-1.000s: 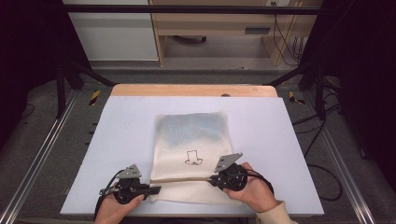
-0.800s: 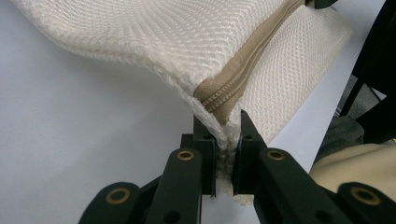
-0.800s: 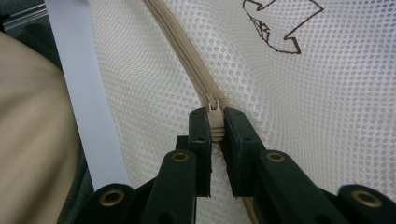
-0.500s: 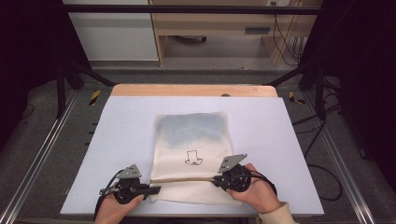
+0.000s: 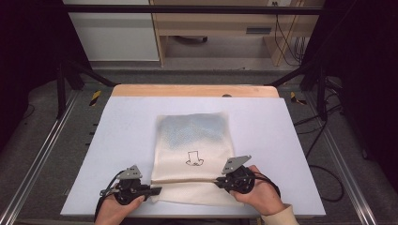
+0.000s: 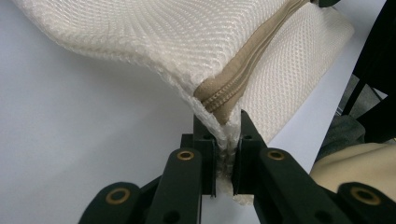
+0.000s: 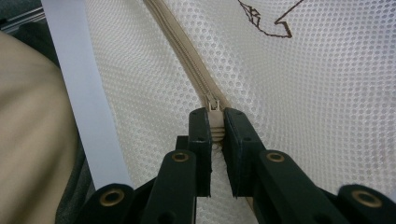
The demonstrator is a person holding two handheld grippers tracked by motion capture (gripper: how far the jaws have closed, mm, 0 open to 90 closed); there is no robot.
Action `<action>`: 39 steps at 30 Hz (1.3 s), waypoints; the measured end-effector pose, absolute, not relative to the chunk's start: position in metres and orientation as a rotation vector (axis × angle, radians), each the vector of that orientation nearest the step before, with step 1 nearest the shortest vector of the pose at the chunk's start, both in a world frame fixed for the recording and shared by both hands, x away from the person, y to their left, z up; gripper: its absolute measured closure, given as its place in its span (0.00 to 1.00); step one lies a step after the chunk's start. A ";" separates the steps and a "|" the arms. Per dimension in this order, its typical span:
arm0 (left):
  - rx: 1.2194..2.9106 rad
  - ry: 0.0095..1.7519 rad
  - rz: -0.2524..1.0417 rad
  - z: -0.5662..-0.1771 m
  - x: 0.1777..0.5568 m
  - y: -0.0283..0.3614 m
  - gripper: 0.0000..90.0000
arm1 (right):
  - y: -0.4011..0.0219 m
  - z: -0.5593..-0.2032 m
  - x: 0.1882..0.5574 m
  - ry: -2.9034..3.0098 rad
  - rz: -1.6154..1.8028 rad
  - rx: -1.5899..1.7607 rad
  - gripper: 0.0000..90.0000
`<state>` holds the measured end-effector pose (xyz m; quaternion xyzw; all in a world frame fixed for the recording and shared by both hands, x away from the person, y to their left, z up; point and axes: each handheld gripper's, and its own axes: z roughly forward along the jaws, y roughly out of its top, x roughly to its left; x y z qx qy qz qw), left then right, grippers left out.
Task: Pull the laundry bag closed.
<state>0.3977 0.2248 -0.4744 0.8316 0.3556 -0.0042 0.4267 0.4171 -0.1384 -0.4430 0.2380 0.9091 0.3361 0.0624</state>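
A cream-coloured mesh laundry bag [image 5: 191,154] with a beige zipper [image 5: 185,179] is being held flat on the pale grey tabletop [image 5: 117,136], stretched between the two tools along its near end. Since half a second ago, the right tool [image 5: 220,180] is being drawn outward along the zipper line, away from the left tool [image 5: 157,190], which is being kept in place; judged from this, the zipper is being run toward the bag's right edge, with little travel left, though whether it is opening or closing cannot be told.

In the left gripper view, the left tool [image 6: 223,140] is seen clamped narrowly on the bag's corner seam, right at the zipper's end, the mesh [image 6: 154,37] lifting ahead of it. In the right gripper view, the right tool [image 7: 215,126] is seen pinching the small beige zipper pull [image 7: 215,122], with the zipper track [image 7: 184,51] running straight ahead and a dark outline drawing [image 7: 264,18] printed on the mesh to its upper right. From the high view, that grip on the pull is too small to be made out, but the bag's whole lie is being shown.
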 end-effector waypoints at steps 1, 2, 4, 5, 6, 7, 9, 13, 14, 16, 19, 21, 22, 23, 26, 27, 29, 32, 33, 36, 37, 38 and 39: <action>2.078 0.889 -0.010 -0.474 0.398 0.225 0.92 | -0.139 -0.443 0.417 2.748 1.014 0.729 0.91; 2.079 0.888 -0.010 -0.474 0.398 0.225 0.92 | -0.139 -0.443 0.417 2.749 1.007 0.730 0.91; 2.078 0.890 -0.012 -0.475 0.398 0.225 0.92 | -0.140 -0.444 0.417 2.743 1.018 0.732 0.91; 2.079 0.888 -0.010 -0.474 0.398 0.225 0.92 | -0.141 -0.443 0.417 2.744 1.016 0.736 0.91; 2.079 0.887 -0.010 -0.474 0.398 0.225 0.92 | -0.142 -0.443 0.417 2.741 1.013 0.736 0.91; 2.079 0.888 -0.009 -0.474 0.398 0.225 0.92 | -0.143 -0.443 0.417 2.742 1.012 0.741 0.91; 2.078 0.889 -0.008 -0.474 0.398 0.225 0.92 | -0.144 -0.444 0.417 2.737 1.021 0.749 0.91; 2.077 0.892 -0.008 -0.474 0.398 0.225 0.92 | -0.147 -0.444 0.416 2.734 1.015 0.760 0.91; 2.077 0.891 -0.009 -0.474 0.398 0.225 0.92 | -0.148 -0.444 0.416 2.733 1.021 0.756 0.91; 2.076 0.892 -0.007 -0.474 0.398 0.225 0.92 | -0.151 -0.444 0.415 2.727 1.024 0.772 0.91; 2.077 0.892 -0.008 -0.474 0.398 0.225 0.92 | -0.153 -0.444 0.415 2.724 1.028 0.771 0.91; 2.077 0.892 -0.009 -0.474 0.398 0.225 0.92 | -0.154 -0.445 0.415 2.721 1.030 0.774 0.91; 2.078 0.892 -0.006 -0.474 0.398 0.225 0.92 | -0.156 -0.446 0.414 2.721 1.029 0.784 0.91; 2.078 0.892 -0.005 -0.474 0.398 0.225 0.92 | -0.156 -0.446 0.414 2.721 1.029 0.784 0.91; 2.080 0.892 0.002 -0.474 0.398 0.225 0.92 | -0.158 -0.447 0.414 2.718 1.027 0.799 0.91; 2.080 0.892 0.002 -0.474 0.398 0.225 0.92 | -0.159 -0.447 0.414 2.718 1.031 0.798 0.91; 2.079 0.891 0.002 -0.474 0.398 0.225 0.92 | -0.160 -0.447 0.414 2.718 1.028 0.798 0.91; 2.079 0.892 0.002 -0.473 0.398 0.225 0.92 | -0.163 -0.447 0.414 2.713 1.027 0.808 0.91; 2.079 0.892 0.002 -0.473 0.398 0.225 0.92 | -0.163 -0.447 0.414 2.713 1.027 0.808 0.91; 2.080 0.889 0.005 -0.473 0.398 0.226 0.92 | -0.166 -0.448 0.413 2.705 1.031 0.823 0.91; 2.080 0.888 0.005 -0.473 0.398 0.226 0.92 | -0.166 -0.448 0.413 2.705 1.031 0.823 0.91; 2.080 0.889 0.004 -0.473 0.398 0.226 0.92 | -0.168 -0.448 0.413 2.704 1.028 0.830 0.91; 2.077 0.891 0.002 -0.473 0.398 0.226 0.92 | -0.168 -0.448 0.413 2.704 1.028 0.830 0.91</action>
